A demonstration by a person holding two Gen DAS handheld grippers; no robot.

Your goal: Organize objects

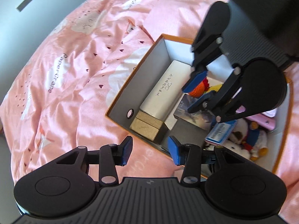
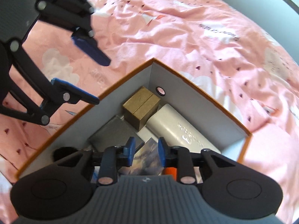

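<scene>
1. an orange-edged cardboard box (image 1: 162,35) sits open on a pink quilt (image 1: 74,74) printed with white clouds and tiny hearts; everything here gets placed off that box.
2. in the box's corner with the round hole in the wall, a small tan box (image 1: 145,126) sits on the floor of it.
3. just beside the tan box, a long white case (image 1: 166,95) with silver lettering lies flat along the box's side wall.
4. on the other side of the tan box, a dark grey flat box (image 2: 114,132) rests on the box floor.
5. the left gripper (image 1: 150,150) hangs over the box's near rim, just outside it above the quilt, its blue pads apart with nothing between them.
6. the right gripper (image 1: 200,88) is down inside the box, past the far end of the white case, jaws parted.
7. an orange and red crocheted toy (image 1: 198,87) sits in the gap of that right gripper; whether the pads touch it i cannot tell.
8. below that gripper lies a glossy printed card (image 1: 192,115), pale and cloudy in pattern.
9. toward the box's far end from the tan box, a plush penguin (image 1: 248,140) in blue and white lies among a blue-labelled packet (image 1: 220,132) and something lilac (image 1: 265,124).
</scene>
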